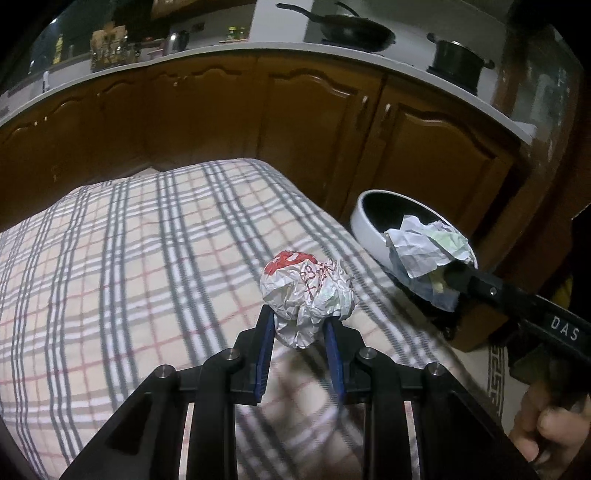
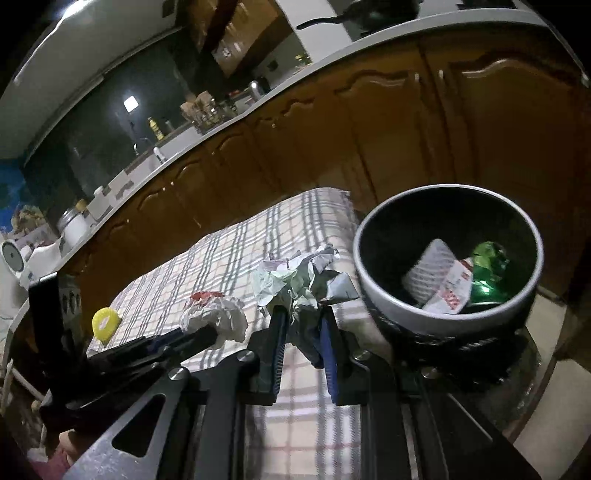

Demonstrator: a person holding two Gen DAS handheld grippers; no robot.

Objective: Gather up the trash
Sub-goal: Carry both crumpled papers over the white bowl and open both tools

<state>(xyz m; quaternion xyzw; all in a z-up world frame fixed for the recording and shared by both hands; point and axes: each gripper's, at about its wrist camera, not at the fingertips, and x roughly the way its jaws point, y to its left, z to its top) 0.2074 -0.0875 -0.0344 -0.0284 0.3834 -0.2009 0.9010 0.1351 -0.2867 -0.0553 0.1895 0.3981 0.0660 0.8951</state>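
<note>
My left gripper (image 1: 300, 318) is shut on a crumpled white paper ball with red print (image 1: 308, 295) and holds it above the plaid-covered table (image 1: 129, 258). It also shows in the right wrist view (image 2: 216, 317). My right gripper (image 2: 301, 314) is shut on a crumpled white and pale green paper wad (image 2: 299, 278), held at the table's right edge next to the round white bin (image 2: 448, 258). In the left wrist view that wad (image 1: 428, 249) hangs over the bin's rim (image 1: 365, 229). The bin holds a green bottle (image 2: 489, 267) and a wrapper (image 2: 437, 277).
A yellow ring-shaped object (image 2: 105, 321) lies on the table at the left. Brown kitchen cabinets (image 1: 258, 118) stand behind the table, with a pan (image 1: 351, 35) and a pot (image 1: 458, 61) on the counter. Tiled floor lies right of the bin.
</note>
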